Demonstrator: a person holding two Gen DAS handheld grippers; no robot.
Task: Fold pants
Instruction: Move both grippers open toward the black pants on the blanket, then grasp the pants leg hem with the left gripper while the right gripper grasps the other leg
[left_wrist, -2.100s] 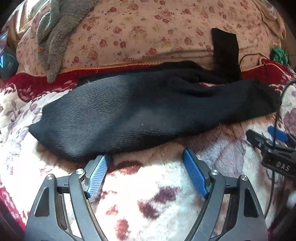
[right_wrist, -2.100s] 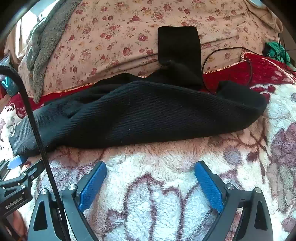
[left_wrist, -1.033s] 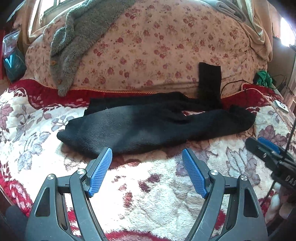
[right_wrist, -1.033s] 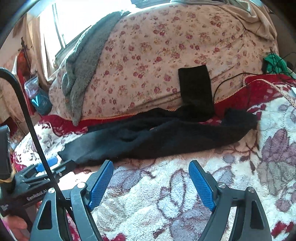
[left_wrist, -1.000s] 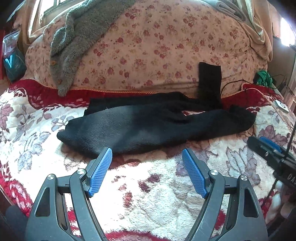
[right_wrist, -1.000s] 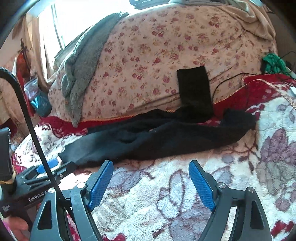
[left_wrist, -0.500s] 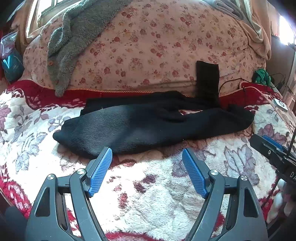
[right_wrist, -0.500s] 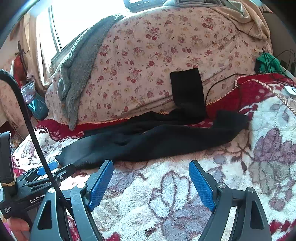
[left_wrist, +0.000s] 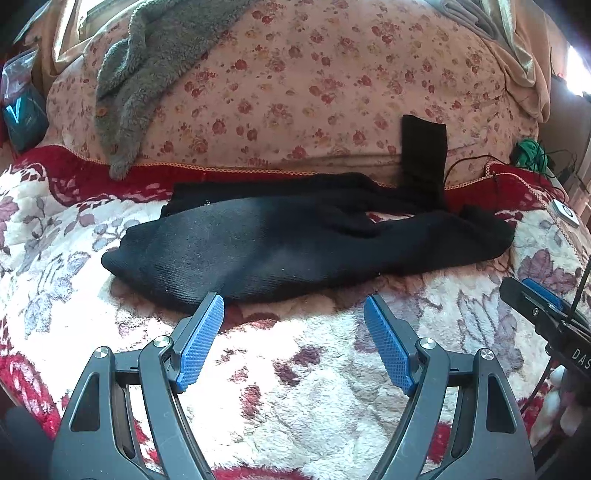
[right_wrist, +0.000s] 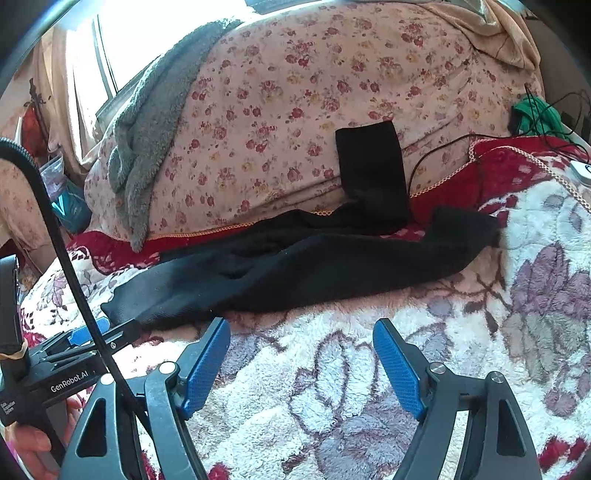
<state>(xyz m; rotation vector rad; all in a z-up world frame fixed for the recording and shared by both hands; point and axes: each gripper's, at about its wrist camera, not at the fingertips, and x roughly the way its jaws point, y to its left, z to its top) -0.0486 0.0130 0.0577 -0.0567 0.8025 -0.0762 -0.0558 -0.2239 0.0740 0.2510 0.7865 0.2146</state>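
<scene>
Here the black pants (left_wrist: 295, 243) are laid lengthwise across the fleece blanket (left_wrist: 295, 369), their long axis running left to right ahead of both tools, so that they are faced broadside. The left gripper (left_wrist: 293, 325) is held with its jaws spread wide and empty, its left pad just short of the near hem at the broad left end; the right gripper (right_wrist: 301, 347) is likewise parted and empty, further back from the cloth and nearer the narrower right end. One leg end (right_wrist: 371, 173) is propped up against the flowered bedding (right_wrist: 332, 74) behind. The fabric appears to be a soft ribbed knit, limp and rumpled, with an uneven top layer. A grey fleece (left_wrist: 147, 74) is draped over the bedding.
</scene>
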